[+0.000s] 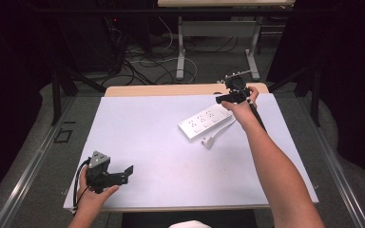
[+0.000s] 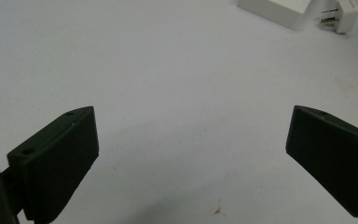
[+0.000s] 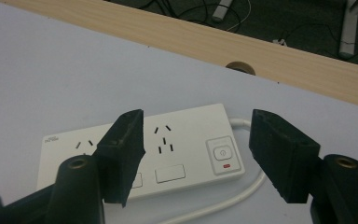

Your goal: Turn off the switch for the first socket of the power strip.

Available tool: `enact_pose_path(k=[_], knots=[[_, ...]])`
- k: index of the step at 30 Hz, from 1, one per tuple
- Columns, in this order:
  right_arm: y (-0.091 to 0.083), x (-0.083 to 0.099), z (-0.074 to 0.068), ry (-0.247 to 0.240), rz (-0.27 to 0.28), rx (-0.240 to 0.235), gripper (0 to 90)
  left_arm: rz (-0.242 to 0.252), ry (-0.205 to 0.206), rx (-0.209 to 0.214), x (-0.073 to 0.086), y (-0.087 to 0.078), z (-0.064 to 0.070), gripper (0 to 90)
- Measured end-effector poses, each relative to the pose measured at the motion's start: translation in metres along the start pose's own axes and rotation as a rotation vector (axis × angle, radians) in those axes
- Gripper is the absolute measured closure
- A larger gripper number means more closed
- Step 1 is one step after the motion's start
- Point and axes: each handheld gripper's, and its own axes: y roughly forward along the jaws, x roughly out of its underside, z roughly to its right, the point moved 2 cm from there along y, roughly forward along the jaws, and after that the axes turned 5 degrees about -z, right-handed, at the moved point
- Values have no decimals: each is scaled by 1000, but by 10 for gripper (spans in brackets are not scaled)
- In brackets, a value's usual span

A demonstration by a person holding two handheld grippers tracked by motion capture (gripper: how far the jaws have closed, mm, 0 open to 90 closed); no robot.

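A white power strip lies at an angle on the white table sheet, right of the middle, with its white cable and plug in front of it. My right gripper hovers above the strip's far end, open, its jaws either side of the switch end with nothing between them. My left gripper is held near the front left edge, open and empty. In the left gripper view the strip's corner and the plug lie far ahead at the top right.
A bare wooden strip of the table runs along the far edge, with a cable hole in it. Beyond are table legs and loose cables on the floor. The sheet's left and middle are bare.
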Motion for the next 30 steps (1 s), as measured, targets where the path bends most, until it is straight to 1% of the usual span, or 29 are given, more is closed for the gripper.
enact_pose_path(k=[4,7,15,16,17,18,19,20,21,22,23,24,25,26,30], knots=[[5,0,-1,-4,-3,-2,362,0,2,0,0,0,0,23],[8,1,-2,3,-7,-2,382,3,2,-1,0,0,0,23],[16,5,-3,28,3,-4,426,2,2,0,0,1,0,25],[17,6,-3,30,5,3,432,2,1,1,0,1,0,26],[19,6,-2,21,-1,5,434,2,1,1,0,1,0,26],[20,7,-3,31,-16,-4,433,3,1,1,0,1,-1,26],[22,9,-3,27,-35,-8,441,0,1,1,0,0,-1,26],[24,9,-4,30,-46,-9,463,3,-3,2,0,0,-1,26],[26,11,-5,12,-62,-3,498,3,0,1,0,0,-1,26],[26,11,-5,12,-62,-3,498,5,-4,3,0,0,-1,26],[29,14,-6,1,-72,-1,524,6,-6,3,0,0,-1,26],[29,14,-6,1,-72,-1,524,5,-5,2,0,0,-2,26],[31,14,-6,2,-76,-2,546,0,-1,1,0,0,-2,27],[34,17,-7,-2,-89,-9,560,0,-1,2,0,0,-2,28],[37,20,-7,3,-105,-5,579,3,-3,2,0,0,-2,28]])
